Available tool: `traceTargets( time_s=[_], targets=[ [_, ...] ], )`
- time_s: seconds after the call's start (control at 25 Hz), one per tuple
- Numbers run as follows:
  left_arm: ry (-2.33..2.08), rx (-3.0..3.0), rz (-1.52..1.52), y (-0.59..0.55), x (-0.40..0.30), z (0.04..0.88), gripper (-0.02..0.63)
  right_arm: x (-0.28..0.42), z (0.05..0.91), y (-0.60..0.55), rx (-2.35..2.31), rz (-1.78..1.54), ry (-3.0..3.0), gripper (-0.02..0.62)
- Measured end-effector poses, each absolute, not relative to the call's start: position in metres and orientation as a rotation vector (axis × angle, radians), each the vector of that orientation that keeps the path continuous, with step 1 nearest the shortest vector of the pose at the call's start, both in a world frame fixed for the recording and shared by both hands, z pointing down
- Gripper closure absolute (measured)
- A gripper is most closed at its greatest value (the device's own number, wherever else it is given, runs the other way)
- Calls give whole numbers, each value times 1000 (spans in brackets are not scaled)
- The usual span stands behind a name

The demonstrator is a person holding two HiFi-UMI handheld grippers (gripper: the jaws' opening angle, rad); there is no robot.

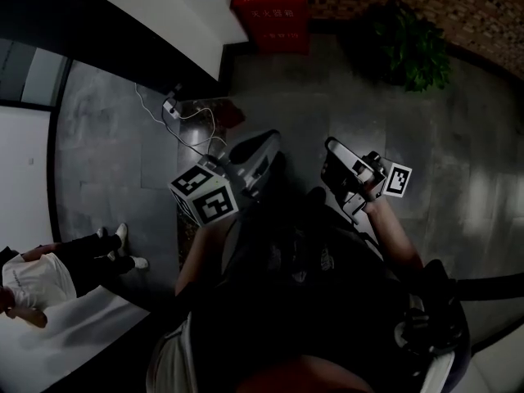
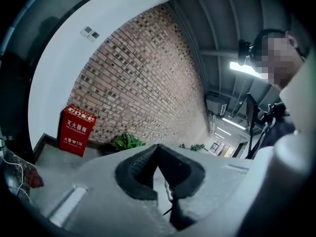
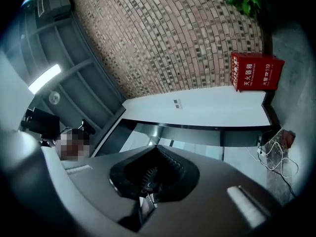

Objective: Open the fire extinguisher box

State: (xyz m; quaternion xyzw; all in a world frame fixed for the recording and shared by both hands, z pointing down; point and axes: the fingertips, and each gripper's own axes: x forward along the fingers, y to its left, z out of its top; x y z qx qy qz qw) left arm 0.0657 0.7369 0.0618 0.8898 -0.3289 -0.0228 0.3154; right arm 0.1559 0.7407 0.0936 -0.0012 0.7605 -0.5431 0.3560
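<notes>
The red fire extinguisher box point(image 1: 273, 11) stands on the floor against the brick wall, far ahead of both grippers, its door closed. It also shows small in the left gripper view point(image 2: 76, 131) and, turned sideways, in the right gripper view point(image 3: 256, 72). My left gripper point(image 1: 264, 142) is held in the air at waist height, its jaws together at the tip point(image 2: 158, 146) with nothing between them. My right gripper point(image 1: 333, 146) is raised beside it, tilted upward, and its jaws point(image 3: 157, 147) also meet at the tip, holding nothing.
A potted green plant point(image 1: 409, 47) stands right of the box. White cables and a plug point(image 1: 192, 121) lie on the dark tiled floor by the white wall's corner. Another person's legs and shoes point(image 1: 106, 248) are at the lower left.
</notes>
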Motion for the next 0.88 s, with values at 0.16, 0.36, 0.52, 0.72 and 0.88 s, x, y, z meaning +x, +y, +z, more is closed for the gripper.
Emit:
traceTargets(
  time_s=[0.16, 0.36, 0.52, 0.72, 0.88],
  targets=[
    [-833, 2363, -66, 739, 68, 76, 604, 150, 94, 754, -15, -1341, 2078, 595],
    [-797, 2394, -49, 658, 104, 82, 604, 181, 107, 682, -76, -1350, 2078, 595],
    [-717, 2471, -1, 629, 99, 80, 604, 168, 109, 645, -196, -1350, 2083, 596],
    [-719, 2461, 11, 591, 57, 90, 604, 123, 110, 599, -201, -1385, 2078, 595],
    [-752, 2390, -44, 561, 9, 102, 604, 78, 111, 571, -170, -1432, 2117, 597]
  ],
)
